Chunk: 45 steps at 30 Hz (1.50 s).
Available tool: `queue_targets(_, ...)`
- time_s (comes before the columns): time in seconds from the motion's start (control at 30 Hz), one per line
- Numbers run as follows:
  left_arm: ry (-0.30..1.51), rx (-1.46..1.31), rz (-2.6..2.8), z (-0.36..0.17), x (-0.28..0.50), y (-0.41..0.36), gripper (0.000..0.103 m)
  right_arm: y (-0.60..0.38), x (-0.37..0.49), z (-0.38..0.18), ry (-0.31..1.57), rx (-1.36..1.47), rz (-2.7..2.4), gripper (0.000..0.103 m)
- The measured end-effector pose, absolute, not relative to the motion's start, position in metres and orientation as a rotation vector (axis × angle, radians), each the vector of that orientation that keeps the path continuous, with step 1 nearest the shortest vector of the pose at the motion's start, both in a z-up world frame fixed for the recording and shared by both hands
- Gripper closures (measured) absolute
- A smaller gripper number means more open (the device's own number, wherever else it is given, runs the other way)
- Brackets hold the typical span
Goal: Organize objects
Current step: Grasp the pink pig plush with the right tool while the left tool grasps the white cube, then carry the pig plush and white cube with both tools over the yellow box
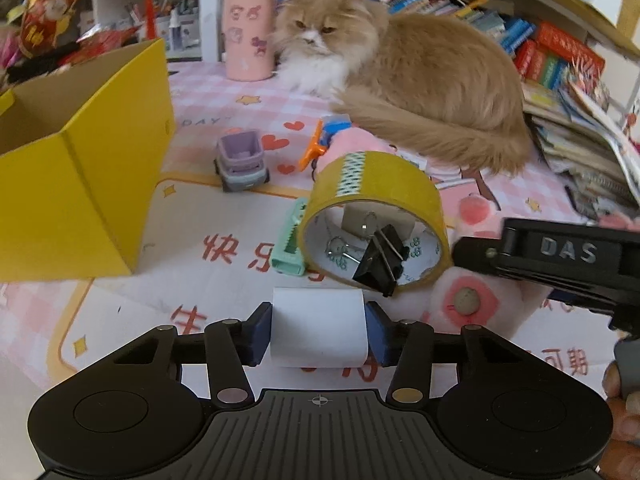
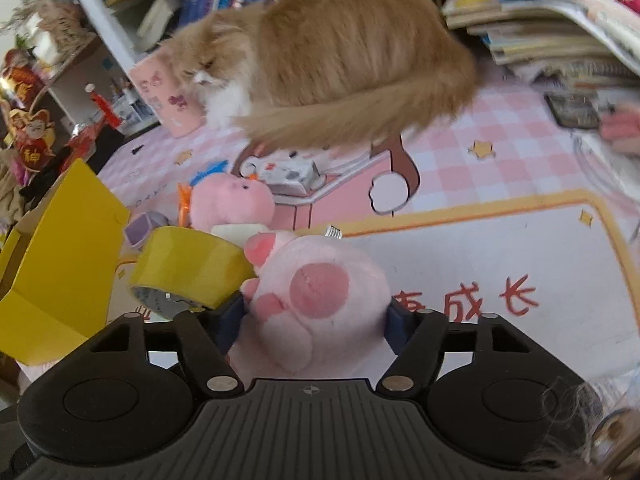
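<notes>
- The left tongs (image 1: 319,330) are closed on a white paper roll (image 1: 319,326), blue pads pressing its two ends, just above the worktop (image 1: 180,208) with its pink checked cover.
- Just past the roll, a yellow tape roll (image 1: 374,216) stands tilted on edge, with a black binder clip (image 1: 382,260) leaning at its open core.
- A mint green comb (image 1: 289,246) lies touching the tape's left side; a purple toy truck (image 1: 241,165) sits farther back.
- An open yellow box (image 1: 76,184) stands at the left.
- The right tongs (image 2: 316,320) grip a pink plush paw (image 2: 316,300) on both sides, beside the tape.
- A ginger cat (image 1: 400,80) lies behind the clutter, by a pink cup (image 1: 249,32).
</notes>
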<state>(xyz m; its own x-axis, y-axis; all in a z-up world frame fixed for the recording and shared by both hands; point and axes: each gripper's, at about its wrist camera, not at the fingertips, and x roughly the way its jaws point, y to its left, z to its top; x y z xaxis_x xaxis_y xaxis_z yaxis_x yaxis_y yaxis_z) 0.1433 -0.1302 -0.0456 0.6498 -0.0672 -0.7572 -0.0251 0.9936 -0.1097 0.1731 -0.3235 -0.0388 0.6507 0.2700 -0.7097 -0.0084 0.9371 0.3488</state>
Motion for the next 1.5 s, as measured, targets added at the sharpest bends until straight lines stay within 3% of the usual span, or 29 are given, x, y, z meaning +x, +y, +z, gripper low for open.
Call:
queue_targets(0.47,0.781,-0.243,0.058,-0.019,0.087,-0.076,0.056,-0.305,0.118,-0.022,0.84,0.267,0.182,0.037)
queue_targets(1.03,0.743,-0.26,0.067,-0.005,0.011,0.054,0.056,-0.15,0.025,0.002,0.756,0.101,0.26,0.037)
queue_targets(1.5,0.694,-0.238,0.091,0.001,-0.035,0.132,0.056,-0.069,-0.013,-0.003,0.756,0.136,0.264,0.036)
